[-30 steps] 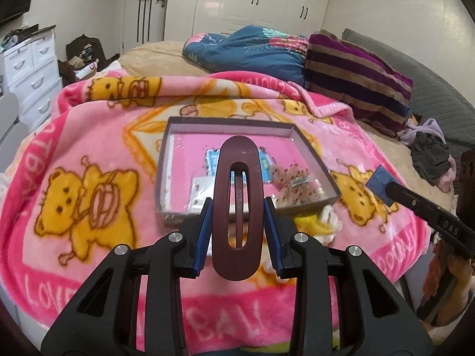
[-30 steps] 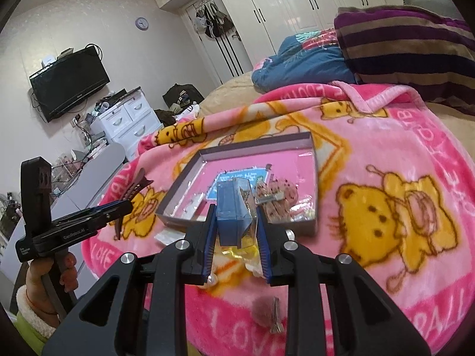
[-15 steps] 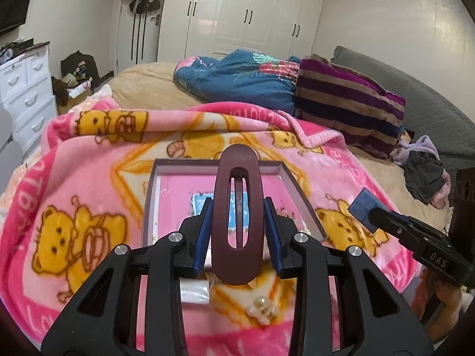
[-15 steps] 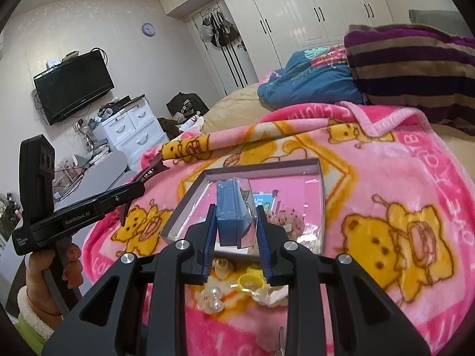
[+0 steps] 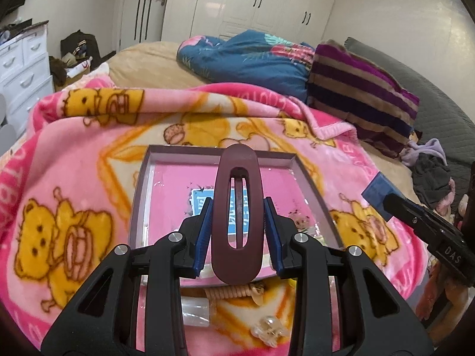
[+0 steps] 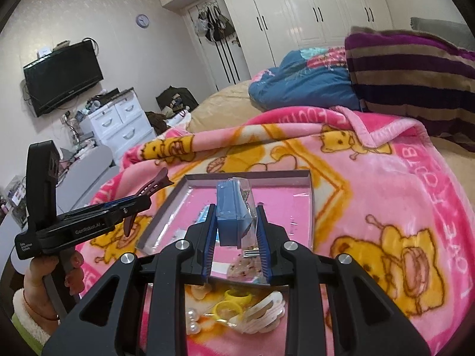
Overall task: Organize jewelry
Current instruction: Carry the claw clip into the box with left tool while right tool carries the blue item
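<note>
My left gripper is shut on a dark maroon oval hair clip and holds it above the near edge of a shallow grey tray with a pink floor. My right gripper is shut on a blue box in a clear plastic bag, also above the tray's near edge. The tray holds a blue card and small bagged pieces. The left gripper with the clip shows at left in the right wrist view; the right gripper shows at right in the left wrist view.
Loose pieces lie on the pink bear blanket in front of the tray: yellow rings, pearls, a white clip, a coiled hair tie, a clear bead piece. Folded quilts lie behind. White drawers stand at left.
Both grippers have risen and drawn back from the tray, each still holding its item. More of the loose pieces in front of the tray now show.
</note>
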A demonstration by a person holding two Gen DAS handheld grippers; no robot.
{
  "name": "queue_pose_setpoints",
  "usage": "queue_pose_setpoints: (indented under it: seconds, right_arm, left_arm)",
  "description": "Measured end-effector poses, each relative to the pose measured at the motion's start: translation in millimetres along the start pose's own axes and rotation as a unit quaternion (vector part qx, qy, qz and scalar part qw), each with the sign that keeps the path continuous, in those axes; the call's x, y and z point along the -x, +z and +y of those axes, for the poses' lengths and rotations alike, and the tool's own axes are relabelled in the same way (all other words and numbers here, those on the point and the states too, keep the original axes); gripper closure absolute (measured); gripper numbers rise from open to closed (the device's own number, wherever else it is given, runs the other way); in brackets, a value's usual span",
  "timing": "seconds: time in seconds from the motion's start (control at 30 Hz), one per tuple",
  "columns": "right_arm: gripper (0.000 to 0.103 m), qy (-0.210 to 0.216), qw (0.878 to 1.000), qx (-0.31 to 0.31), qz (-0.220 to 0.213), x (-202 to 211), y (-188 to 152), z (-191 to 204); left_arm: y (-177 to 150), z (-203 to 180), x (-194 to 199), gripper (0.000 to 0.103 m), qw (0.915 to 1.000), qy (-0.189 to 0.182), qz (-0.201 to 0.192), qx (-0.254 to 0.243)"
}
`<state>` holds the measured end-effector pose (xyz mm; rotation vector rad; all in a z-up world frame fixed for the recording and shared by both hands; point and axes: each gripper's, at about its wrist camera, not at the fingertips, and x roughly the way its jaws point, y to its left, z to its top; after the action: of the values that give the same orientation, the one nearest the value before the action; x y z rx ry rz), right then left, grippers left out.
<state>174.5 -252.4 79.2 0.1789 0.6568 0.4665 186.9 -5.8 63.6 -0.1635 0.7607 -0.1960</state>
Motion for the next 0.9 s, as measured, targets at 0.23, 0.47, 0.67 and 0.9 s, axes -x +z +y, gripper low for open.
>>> queue_pose_setpoints:
  seconds: [0.23, 0.47, 0.67, 0.9]
  right_arm:
    - [0.079, -0.018, 1.0, -0.012, 0.023, -29.1, -3.4, -15.0]
    - [0.079, -0.025, 0.997, -0.038, 0.062, -67.2, -14.7, -32.5]
    - [0.079, -0.038, 0.995, -0.05, 0.081, -88.6, -25.1, -41.4]
    - [0.078, -0.055, 0.992, -0.062, 0.098, -107.4, -31.2, -54.4]
  left_arm:
    - [-11.1, 1.3, -24.3, 0.078, 0.9998, 0.006, 0.017, -0.009]
    - [-21.0, 0.1, -50.8, 0.078, 0.9988, 0.009, 0.046, -0.016]
    - [-28.7, 0.5, -65.8, 0.078, 0.9981, 0.016, 0.056, -0.023]
    - [-31.0, 0.0, -73.6, 0.078, 0.9974, 0.024, 0.061, -0.028]
